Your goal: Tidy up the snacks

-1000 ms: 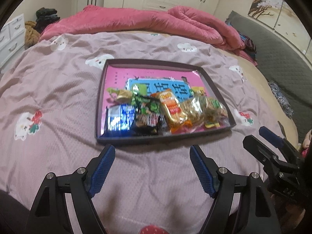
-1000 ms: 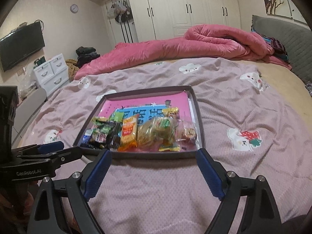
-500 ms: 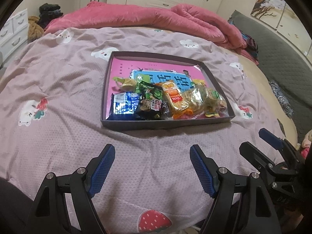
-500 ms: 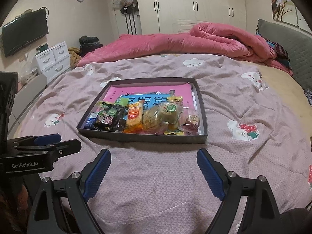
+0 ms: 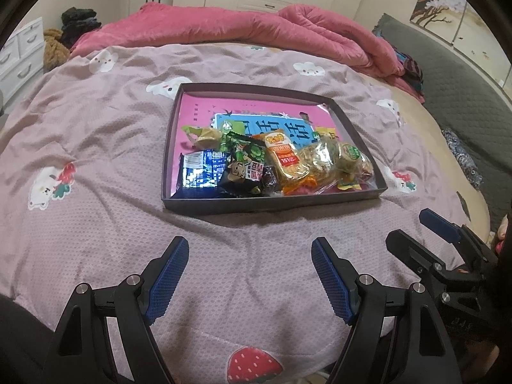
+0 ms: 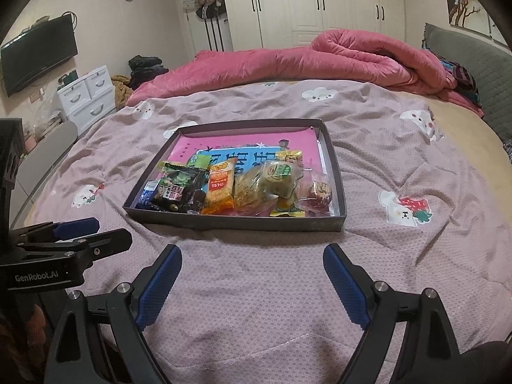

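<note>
A dark shallow tray point(image 5: 275, 206) point(image 6: 233, 222) with a pink lining lies on the bed. Several snack packs lie along its near side: a blue pack point(image 5: 201, 172), a green and black pack point(image 5: 246, 163) point(image 6: 177, 185), an orange pack point(image 5: 283, 156) point(image 6: 220, 185) and clear-wrapped cakes point(image 5: 336, 163) point(image 6: 272, 179). My left gripper point(image 5: 249, 275) is open and empty over the bedspread, short of the tray. My right gripper point(image 6: 252, 283) is open and empty too, short of the tray's near edge. Each gripper shows at the side of the other's view.
The bed has a mauve printed bedspread point(image 5: 96, 147) with a rolled pink duvet point(image 6: 304, 60) at the far side. A grey headboard point(image 5: 464, 96) is on the right. White drawers point(image 6: 86, 96) and a wall TV point(image 6: 38, 54) stand to the left.
Both grippers have drawn back from the tray and risen; the tray looks smaller and farther. Both stayed open. The snacks have not moved.
</note>
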Motion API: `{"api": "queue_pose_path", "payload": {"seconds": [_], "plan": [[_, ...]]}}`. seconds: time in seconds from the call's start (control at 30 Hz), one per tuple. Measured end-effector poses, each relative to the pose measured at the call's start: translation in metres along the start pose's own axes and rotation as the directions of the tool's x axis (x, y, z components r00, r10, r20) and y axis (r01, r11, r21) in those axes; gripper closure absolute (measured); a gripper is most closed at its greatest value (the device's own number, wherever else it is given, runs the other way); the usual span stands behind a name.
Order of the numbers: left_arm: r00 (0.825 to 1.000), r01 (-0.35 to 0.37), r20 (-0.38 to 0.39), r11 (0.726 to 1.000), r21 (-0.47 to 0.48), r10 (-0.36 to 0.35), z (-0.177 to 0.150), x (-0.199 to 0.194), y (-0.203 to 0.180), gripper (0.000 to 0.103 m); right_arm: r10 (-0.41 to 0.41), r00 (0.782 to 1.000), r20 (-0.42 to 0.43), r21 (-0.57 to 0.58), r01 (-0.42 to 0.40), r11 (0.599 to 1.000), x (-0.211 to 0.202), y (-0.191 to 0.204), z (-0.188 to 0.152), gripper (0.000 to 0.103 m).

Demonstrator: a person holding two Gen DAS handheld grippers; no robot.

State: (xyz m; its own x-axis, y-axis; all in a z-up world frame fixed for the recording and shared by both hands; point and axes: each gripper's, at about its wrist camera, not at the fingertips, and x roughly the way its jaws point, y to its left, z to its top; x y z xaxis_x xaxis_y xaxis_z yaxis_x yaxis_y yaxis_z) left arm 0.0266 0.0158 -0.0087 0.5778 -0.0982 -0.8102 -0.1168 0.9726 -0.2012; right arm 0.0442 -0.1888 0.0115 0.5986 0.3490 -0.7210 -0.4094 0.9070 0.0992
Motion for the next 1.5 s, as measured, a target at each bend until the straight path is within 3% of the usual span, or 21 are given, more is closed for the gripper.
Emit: {"api": "queue_pose_path", "payload": {"seconds": [1.5], "plan": [[0.999, -0.040, -0.016, 0.999, 0.012, 0.041, 0.0012, 0.0027, 0.0003, 0.023, -0.001, 1.000, -0.005, 0.003, 0.001, 1.000, 0.0044, -0.0024, -0.0004, 0.013]]}}
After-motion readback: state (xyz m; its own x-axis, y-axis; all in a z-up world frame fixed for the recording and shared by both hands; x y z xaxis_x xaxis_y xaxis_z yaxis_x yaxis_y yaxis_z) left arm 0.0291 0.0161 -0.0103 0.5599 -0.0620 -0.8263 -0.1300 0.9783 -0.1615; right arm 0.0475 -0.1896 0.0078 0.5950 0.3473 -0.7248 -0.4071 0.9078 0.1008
